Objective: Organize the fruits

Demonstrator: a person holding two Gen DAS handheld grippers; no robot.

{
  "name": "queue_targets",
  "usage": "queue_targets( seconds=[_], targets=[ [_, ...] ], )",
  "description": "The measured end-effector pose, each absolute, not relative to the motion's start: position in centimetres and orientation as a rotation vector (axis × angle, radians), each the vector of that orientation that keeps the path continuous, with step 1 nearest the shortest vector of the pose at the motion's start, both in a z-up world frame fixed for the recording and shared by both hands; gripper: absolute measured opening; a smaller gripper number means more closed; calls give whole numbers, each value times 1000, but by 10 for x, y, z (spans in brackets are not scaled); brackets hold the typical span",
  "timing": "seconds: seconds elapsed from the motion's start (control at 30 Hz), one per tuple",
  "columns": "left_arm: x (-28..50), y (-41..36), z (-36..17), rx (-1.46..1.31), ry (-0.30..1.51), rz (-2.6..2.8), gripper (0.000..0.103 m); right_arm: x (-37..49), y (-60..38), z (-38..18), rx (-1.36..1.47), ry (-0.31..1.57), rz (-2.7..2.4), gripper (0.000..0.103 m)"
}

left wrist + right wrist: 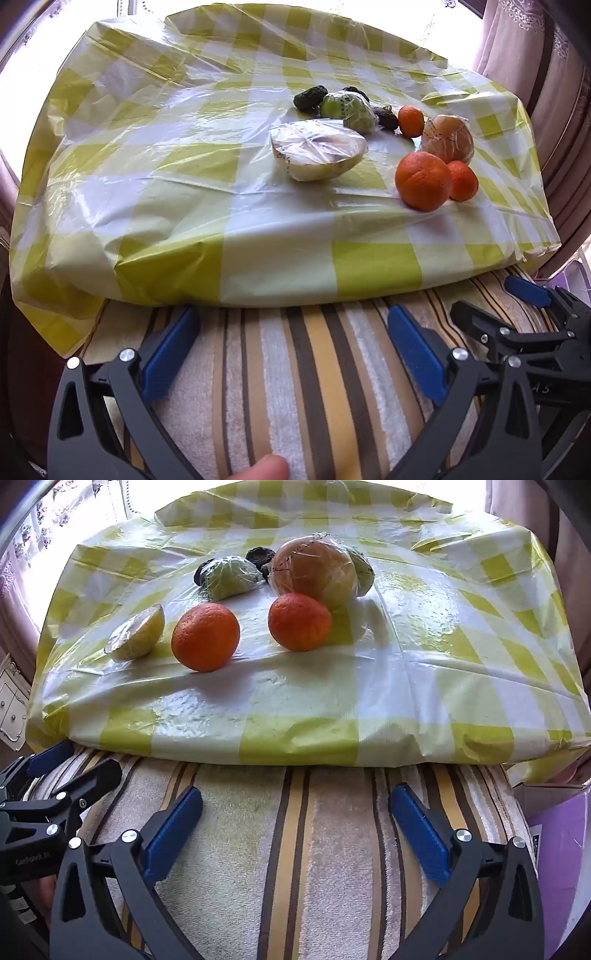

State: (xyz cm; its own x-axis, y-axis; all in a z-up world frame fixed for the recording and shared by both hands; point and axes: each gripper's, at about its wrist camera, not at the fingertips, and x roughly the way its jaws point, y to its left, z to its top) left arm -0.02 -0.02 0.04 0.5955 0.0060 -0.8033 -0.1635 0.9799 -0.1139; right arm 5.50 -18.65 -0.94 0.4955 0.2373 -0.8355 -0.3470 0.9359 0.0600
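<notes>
Right wrist view, striped towel [295, 849], checked plastic sheet [443, 646]

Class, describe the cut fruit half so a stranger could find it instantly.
Start at the green-checked tablecloth. Left of the oranges lies the halved fruit, apart from the cluster. Only it shows a flat, pale cut face under cling film.

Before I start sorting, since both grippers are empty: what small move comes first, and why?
Probably ease the right gripper, open and back over the striped towel, forward toward the nearest orange. It sits unwrapped at the front of the pile, apart from the wrapped fruit.
</notes>
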Motion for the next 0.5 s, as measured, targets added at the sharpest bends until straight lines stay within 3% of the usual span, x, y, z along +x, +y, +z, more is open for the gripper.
queue_targets(
  seconds=[0.5],
  targets=[
    [0, -1, 0, -179, 928, 103, 102, 56, -186, -10, -115, 998, 358, 99]
  ],
)
